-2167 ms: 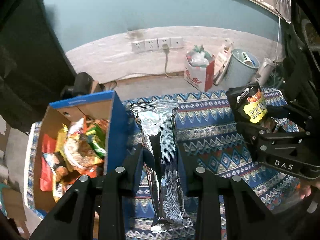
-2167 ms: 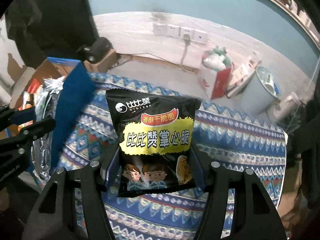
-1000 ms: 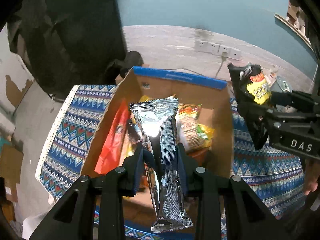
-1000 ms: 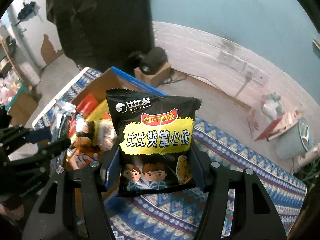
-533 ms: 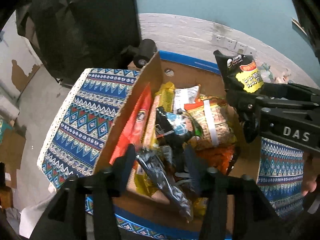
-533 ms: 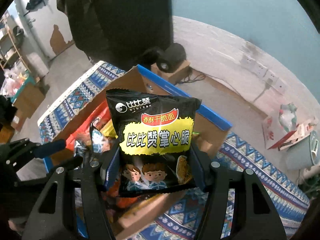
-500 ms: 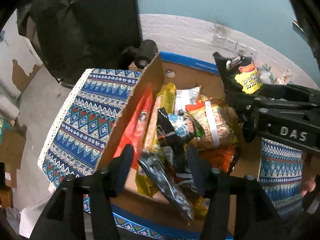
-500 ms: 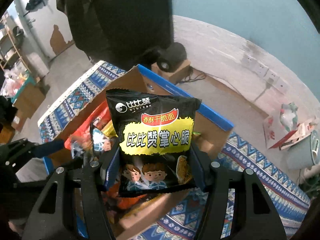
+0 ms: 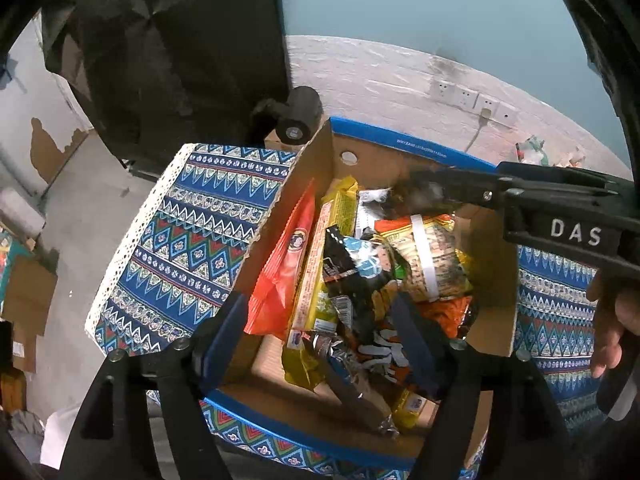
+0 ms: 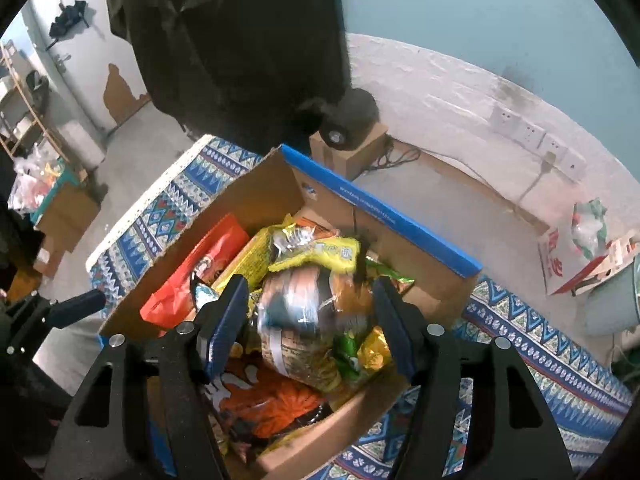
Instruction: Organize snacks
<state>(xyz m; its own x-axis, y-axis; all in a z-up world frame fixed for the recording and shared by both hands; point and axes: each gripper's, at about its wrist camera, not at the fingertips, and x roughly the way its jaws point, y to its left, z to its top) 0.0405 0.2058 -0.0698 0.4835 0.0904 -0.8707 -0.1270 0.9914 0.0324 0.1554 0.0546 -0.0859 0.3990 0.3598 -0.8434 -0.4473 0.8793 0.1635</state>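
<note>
A cardboard box with a blue rim (image 9: 400,146) (image 10: 380,204) sits on the patterned cloth and is full of snack packets. My left gripper (image 9: 324,332) is open above the box's near end; the silver packet (image 9: 352,392) lies in the box below it. My right gripper (image 10: 308,320) is open over the box, and it shows from the side in the left wrist view (image 9: 440,188). The black and yellow noodle packet (image 10: 320,256) is blurred, falling onto the pile between the right fingers. An orange-red packet (image 9: 284,272) leans on the box's left wall.
The blue patterned cloth (image 9: 192,240) (image 10: 540,372) covers the table around the box. A black round device on a small carton (image 10: 352,120) stands behind the box. Wall sockets (image 9: 468,98) and a red and white carton (image 10: 572,256) are on the floor side at right.
The left gripper opened and dropped the silver packet into the box. The right gripper has just opened and the black noodle packet is dropping into the box.
</note>
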